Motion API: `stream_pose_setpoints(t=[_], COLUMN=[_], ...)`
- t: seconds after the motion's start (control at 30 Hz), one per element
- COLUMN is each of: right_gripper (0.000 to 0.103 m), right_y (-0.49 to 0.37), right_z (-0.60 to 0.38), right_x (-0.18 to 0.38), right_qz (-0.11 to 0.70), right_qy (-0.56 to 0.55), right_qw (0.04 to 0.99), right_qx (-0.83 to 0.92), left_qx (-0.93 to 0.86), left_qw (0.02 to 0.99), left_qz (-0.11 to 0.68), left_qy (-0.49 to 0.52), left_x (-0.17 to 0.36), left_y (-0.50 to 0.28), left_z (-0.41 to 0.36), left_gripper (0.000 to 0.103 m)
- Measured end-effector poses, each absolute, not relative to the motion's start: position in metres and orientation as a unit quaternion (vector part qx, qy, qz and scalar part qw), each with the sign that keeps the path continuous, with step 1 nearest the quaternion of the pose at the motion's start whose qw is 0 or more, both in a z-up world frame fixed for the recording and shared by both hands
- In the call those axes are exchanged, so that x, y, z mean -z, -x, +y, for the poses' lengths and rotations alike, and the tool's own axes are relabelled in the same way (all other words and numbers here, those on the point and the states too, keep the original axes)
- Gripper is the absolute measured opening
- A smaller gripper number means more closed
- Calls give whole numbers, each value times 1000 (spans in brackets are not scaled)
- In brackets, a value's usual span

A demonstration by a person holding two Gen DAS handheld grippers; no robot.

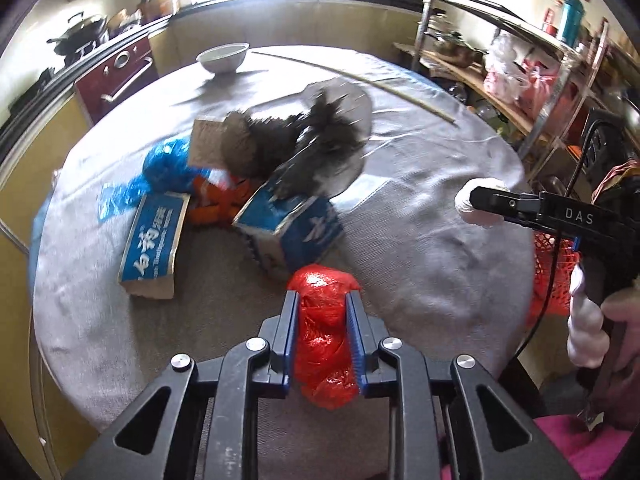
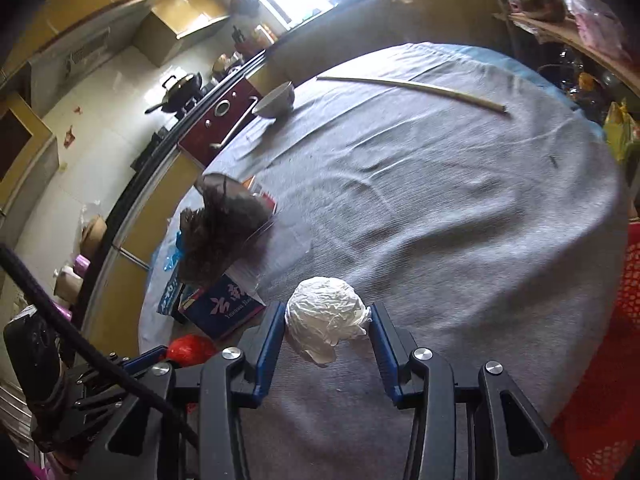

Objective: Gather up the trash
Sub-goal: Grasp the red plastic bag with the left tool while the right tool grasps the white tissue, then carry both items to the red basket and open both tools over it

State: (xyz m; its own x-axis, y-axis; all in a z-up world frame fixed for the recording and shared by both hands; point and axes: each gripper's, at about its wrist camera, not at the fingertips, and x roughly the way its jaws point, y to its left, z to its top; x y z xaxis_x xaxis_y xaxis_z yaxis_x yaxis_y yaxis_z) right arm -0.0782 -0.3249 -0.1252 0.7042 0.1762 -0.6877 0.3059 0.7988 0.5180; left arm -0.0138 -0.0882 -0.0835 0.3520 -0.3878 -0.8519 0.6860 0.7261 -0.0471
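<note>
The left gripper (image 1: pixel 322 312) is closed tight on a crumpled red plastic bag (image 1: pixel 324 320), and the right gripper (image 2: pixel 326 332) squeezes a ball of white paper (image 2: pixel 324 320). Both pieces are just over the grey tablecloth (image 2: pixel 440 200). I judge the collecting has only started: blue cartons (image 1: pixel 154 240), blue plastic (image 1: pixel 168 164) and an orange wrapper (image 1: pixel 216 200) still lie in a pile; the red basket (image 2: pixel 608 360) is beside the table.

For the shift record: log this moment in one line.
task: collect trash | left gripper: shut on red bag | right gripper: shut on white wad | boxes remain on table
</note>
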Motion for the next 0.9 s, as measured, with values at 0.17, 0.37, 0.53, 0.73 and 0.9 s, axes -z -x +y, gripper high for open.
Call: stream_pose_setpoints(t=[0.17,0.37,0.53,0.73,0.9], right_gripper=[46,46,46,47,51], right_y=[108,157,214,274,307], right_z=[-346,-390,-434,-472,-490], right_x=[124,122,122,130,137], right_qz=[365,335,305,291,280], right_qy=[-328,-345,-366,-397,-428], right_qw=[869,868,859,833,814], right_qx=[61,122,188,250,277], left_qx=[350,414,483,568,610], left_qw=[804,789,754,703,663], left_qz=[448,401,377,350,348], left_qy=[-174,-211,-236,-246,-257], left_x=[71,47,36,32,40], left_y=[24,49,73,114,140], left_z=[-109,-160,-225,-307,-362], left_gripper=[22,22,21,22,24])
